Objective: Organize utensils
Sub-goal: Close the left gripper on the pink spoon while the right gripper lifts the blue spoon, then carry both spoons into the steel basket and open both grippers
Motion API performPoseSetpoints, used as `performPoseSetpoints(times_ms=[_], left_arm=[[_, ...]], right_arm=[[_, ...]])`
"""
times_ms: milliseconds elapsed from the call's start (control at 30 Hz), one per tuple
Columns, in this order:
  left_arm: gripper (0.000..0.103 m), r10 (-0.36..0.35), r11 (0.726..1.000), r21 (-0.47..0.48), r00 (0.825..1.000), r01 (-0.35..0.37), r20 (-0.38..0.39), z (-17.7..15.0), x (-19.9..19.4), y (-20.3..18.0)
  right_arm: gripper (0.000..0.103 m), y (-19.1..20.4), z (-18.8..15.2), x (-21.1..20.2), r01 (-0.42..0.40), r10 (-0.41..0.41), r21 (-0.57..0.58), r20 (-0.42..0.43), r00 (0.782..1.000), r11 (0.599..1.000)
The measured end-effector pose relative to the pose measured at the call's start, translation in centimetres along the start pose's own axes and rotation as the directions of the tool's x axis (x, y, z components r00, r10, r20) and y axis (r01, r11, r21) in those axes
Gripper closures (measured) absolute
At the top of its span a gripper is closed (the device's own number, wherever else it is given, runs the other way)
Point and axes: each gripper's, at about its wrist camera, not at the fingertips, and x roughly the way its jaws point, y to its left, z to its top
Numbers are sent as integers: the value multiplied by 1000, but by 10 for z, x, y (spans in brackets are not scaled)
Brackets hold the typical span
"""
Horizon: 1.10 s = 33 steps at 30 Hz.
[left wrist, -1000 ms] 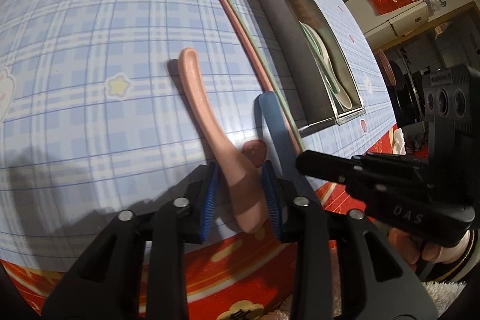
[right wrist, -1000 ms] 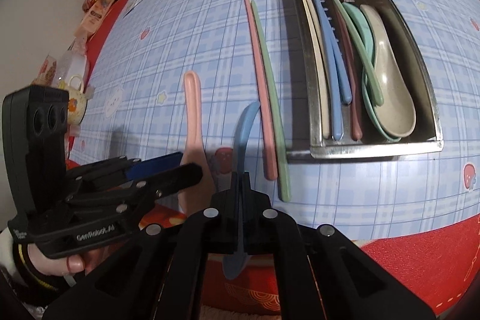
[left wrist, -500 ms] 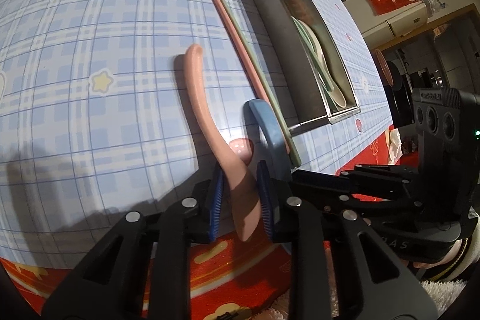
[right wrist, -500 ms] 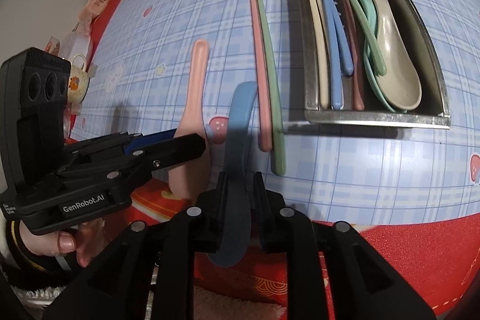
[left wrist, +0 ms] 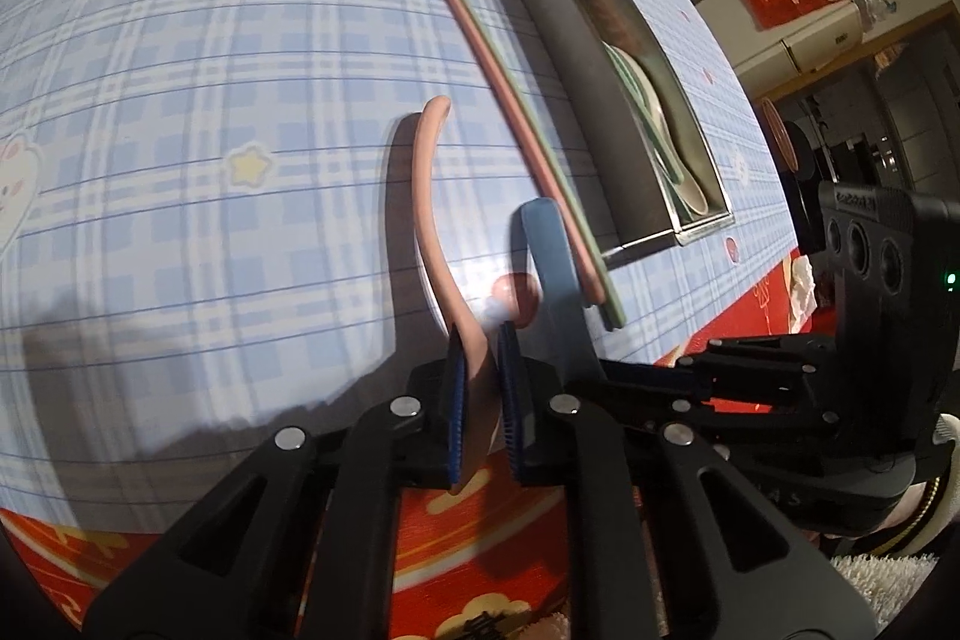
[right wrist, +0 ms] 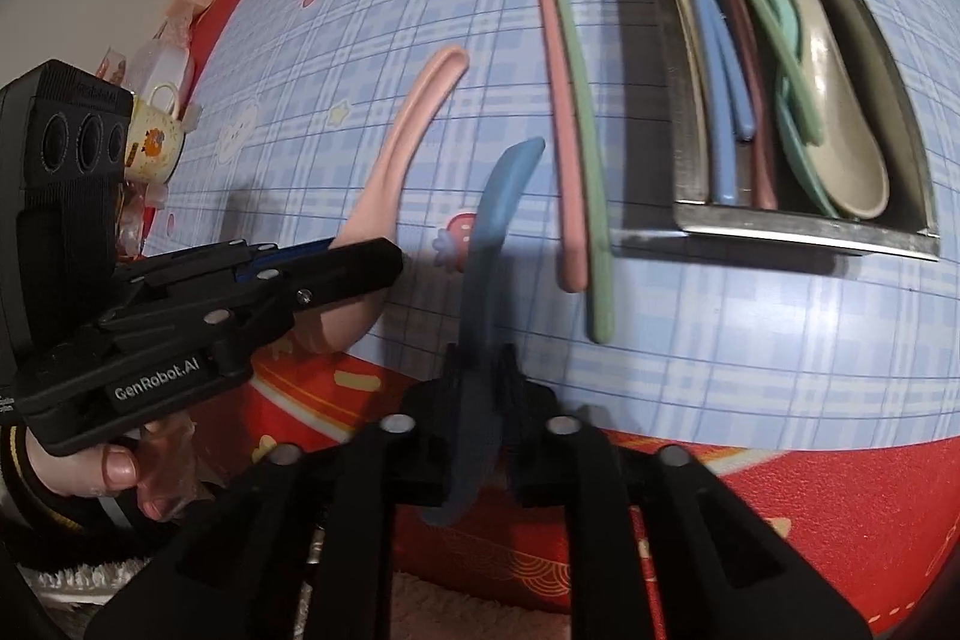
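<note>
Left wrist view: each hand-held gripper holds one spoon near the front edge of the desk.

The left hand-held gripper (left wrist: 480,388) is closed on the bowl end of the pink spoon (left wrist: 429,196); the right hand-held gripper (right wrist: 480,388) is closed on the blue spoon (right wrist: 495,214). The steel tray (right wrist: 804,235) lies toward the right edge of the desk, with the pink chopstick (right wrist: 558,100) and green chopstick (right wrist: 585,130) just beside it. Better to carry one spoon at a time, lifted clear of the chopsticks, and lower it along the tray's length.
</note>
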Motion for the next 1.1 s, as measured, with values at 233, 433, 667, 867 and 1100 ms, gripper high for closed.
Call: performPoseSetpoints(times_ms=[233, 433, 667, 867, 1100], left_arm=[[89, 16, 999, -37, 999, -15, 32, -3, -15, 18], [89, 30, 998, -52, 995, -25, 94, 3, -36, 28], [89, 24, 999, -35, 988, -19, 150, 23, -60, 20], [89, 2, 1000, 16, 989, -4, 148, 40, -62, -12], [89, -34, 998, 58, 990, 27, 137, 59, -45, -63]], right_arm=[[97, 10, 9, -2, 3, -3, -15, 37, 999, 1000], [97, 16, 23, -21, -9, 13, -39, 107, 994, 999], [97, 8, 37, -59, -12, 25, -60, 229, 973, 998], [97, -31, 46, -92, -3, 4, -3, 310, 951, 1000], [97, -84, 53, -122, 2, -19, 49, 361, 932, 999]])
